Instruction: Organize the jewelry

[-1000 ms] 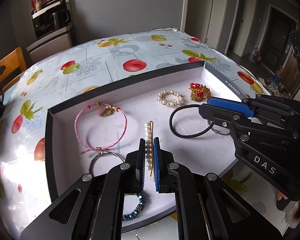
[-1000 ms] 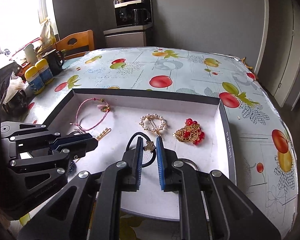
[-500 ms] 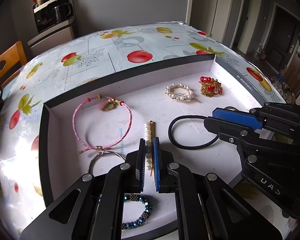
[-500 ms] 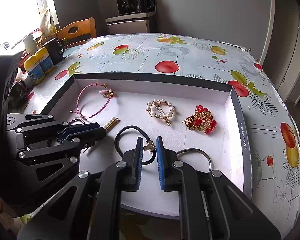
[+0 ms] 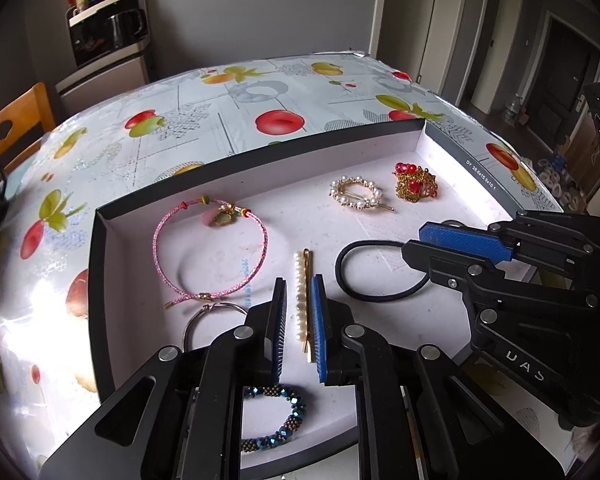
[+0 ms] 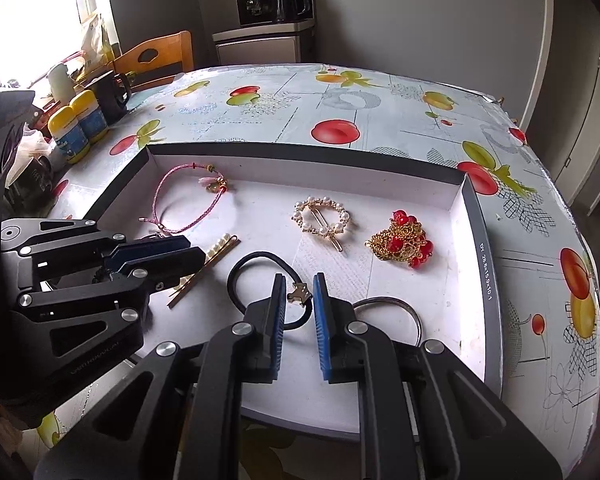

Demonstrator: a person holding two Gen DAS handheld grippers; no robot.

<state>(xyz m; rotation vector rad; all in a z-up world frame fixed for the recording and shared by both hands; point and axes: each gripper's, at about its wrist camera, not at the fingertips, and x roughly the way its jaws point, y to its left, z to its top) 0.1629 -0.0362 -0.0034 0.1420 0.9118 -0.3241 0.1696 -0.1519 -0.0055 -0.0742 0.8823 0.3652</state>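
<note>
Placing step: your left gripper jaws have just been opening off the pearl hairpin, right gripper jaws likewise off the hair tie; both now apart in the tray; next, lift clear.

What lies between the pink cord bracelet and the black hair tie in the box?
The pearl hairpin, between the left gripper's fingers, in the left wrist view.
</note>
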